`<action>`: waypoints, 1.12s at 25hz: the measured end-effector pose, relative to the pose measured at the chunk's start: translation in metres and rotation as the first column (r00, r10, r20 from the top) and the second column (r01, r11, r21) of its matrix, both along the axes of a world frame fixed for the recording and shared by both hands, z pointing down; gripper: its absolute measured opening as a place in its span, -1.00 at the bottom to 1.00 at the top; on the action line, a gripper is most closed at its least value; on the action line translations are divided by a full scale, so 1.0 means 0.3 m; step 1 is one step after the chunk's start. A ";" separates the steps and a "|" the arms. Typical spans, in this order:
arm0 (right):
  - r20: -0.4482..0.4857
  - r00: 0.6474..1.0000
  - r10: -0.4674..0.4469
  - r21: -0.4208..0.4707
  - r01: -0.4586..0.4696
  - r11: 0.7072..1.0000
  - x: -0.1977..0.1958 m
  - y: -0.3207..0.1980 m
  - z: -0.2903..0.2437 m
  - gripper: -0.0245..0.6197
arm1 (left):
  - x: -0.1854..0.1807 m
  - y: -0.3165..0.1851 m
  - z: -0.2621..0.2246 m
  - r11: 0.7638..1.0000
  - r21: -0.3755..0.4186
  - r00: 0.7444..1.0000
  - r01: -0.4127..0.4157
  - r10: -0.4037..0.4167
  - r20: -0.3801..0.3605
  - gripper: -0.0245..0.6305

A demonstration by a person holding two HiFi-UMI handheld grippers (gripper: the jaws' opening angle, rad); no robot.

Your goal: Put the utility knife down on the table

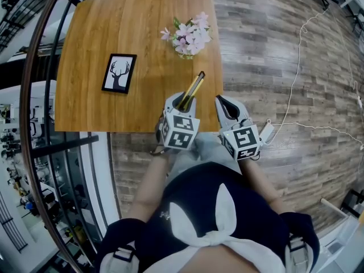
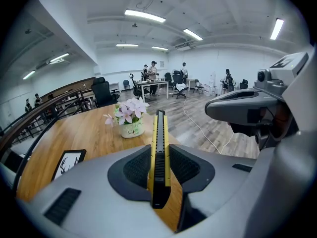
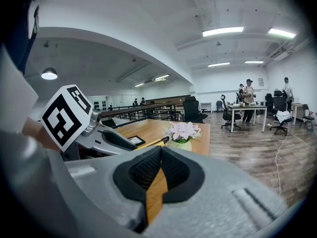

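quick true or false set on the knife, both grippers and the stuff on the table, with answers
1. The left gripper grips the utility knife between its fingers. True.
2. The utility knife lies flat on the table. False: it is held in the left gripper, its tip over the table.
3. The right gripper holds the framed deer picture. False: its fingers are closed on nothing, and the picture lies on the table.
4. A flower pot with pink flowers stands on the table. True.
5. The utility knife is red. False: it is yellow and black.
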State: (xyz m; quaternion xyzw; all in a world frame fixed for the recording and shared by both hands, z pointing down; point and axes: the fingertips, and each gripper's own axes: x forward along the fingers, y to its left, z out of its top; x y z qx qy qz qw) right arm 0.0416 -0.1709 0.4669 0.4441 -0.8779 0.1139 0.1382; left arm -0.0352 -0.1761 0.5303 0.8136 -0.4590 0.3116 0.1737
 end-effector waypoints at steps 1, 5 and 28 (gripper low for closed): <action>0.000 1.000 -0.003 0.000 0.003 1.000 -0.002 -0.001 0.000 -0.93 | 0.001 0.000 0.006 1.000 -0.003 1.000 -0.003 0.003 0.003 -0.54; -0.001 1.000 -0.009 -0.002 0.009 1.000 -0.007 -0.006 0.004 -0.93 | 0.006 0.000 0.030 1.000 -0.016 1.000 -0.015 0.015 0.009 -0.54; -0.003 1.000 0.013 -0.032 -0.013 0.999 0.052 0.000 0.048 -0.93 | 0.045 0.027 0.172 0.995 -0.074 0.994 -0.069 0.076 0.085 -0.54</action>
